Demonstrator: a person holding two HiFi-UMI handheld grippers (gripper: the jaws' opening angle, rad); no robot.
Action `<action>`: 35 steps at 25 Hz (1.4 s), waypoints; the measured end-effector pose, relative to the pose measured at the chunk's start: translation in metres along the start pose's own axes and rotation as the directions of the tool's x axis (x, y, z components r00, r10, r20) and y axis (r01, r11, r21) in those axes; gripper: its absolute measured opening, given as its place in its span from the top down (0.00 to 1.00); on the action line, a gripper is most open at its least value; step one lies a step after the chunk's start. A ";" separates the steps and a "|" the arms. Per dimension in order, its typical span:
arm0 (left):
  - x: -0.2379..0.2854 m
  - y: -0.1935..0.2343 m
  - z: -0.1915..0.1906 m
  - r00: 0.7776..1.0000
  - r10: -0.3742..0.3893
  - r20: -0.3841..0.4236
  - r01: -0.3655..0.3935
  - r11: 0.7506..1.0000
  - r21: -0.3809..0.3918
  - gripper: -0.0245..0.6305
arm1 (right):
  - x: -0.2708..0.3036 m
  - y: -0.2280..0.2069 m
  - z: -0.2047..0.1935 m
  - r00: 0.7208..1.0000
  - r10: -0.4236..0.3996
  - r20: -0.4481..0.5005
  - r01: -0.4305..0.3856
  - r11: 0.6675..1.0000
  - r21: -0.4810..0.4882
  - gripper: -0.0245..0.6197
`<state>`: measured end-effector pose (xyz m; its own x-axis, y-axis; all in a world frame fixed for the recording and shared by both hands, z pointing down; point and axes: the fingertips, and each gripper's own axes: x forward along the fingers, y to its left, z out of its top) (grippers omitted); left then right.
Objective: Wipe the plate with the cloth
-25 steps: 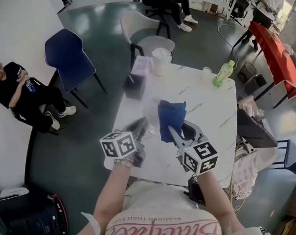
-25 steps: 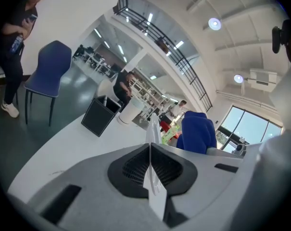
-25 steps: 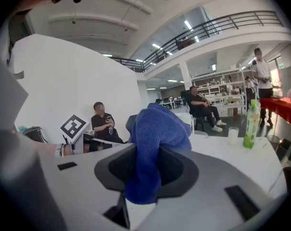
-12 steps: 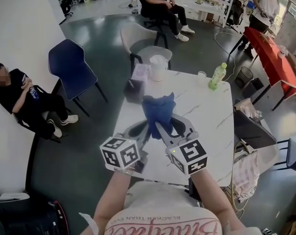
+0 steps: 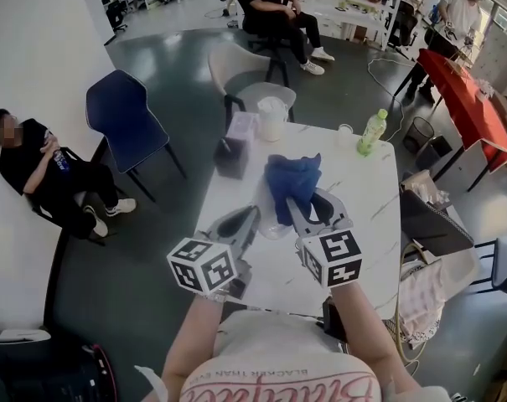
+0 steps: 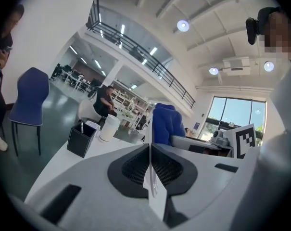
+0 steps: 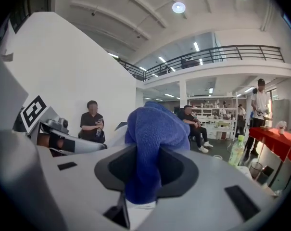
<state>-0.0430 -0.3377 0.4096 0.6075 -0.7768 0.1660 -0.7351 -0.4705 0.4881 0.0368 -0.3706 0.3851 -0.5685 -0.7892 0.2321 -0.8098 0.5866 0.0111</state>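
Table (image 5: 366, 195), white, seen steeply from above, with both grippers held over its near half. Left of the table, a seated person (image 5: 35, 162) is by the wall, with a blue chair (image 5: 123, 115) closer in.

Over the table's near left stands the left gripper (image 5: 250, 218). Its jaws are clenched on the plate (image 5: 271, 224), a thin pale disc held up off the tabletop. In the left gripper view the plate (image 6: 154, 189) stands edge-on between the closed jaws.

Just right of the plate is the right gripper (image 5: 299, 209), its jaws grasping the cloth (image 5: 291, 178). The cloth is blue and bunches out past the jaw tips. In the right gripper view the cloth (image 7: 152, 129) fills the gap between the jaws. Whether cloth and plate touch cannot be told.

Along the table's far edge stand a black holder (image 5: 232, 153), a white cup (image 5: 271, 115), a small clear cup (image 5: 345, 130) and a green bottle (image 5: 373, 129).
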 end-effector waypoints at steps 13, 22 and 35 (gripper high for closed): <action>0.000 0.011 0.012 0.997 0.014 0.077 -0.008 0.997 -0.079 0.94 | -0.040 -0.007 0.013 0.997 -0.033 0.069 0.029 0.998 0.059 0.80; 0.001 0.000 0.016 0.994 -0.013 0.110 0.028 0.989 -0.143 0.94 | -0.025 0.063 0.003 0.981 0.192 -0.006 -0.192 0.978 -0.081 0.80; -0.010 0.009 0.018 0.992 -0.020 0.128 0.038 0.990 -0.137 0.94 | -0.017 0.020 -0.057 0.970 0.066 -0.234 -0.103 0.983 -0.149 0.80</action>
<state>-0.0617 -0.3419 0.3966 0.5785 -0.8145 0.0448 -0.6632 -0.4377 0.6071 0.0382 -0.3351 0.4368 -0.5713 -0.6841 0.4535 -0.7160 0.6855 0.1320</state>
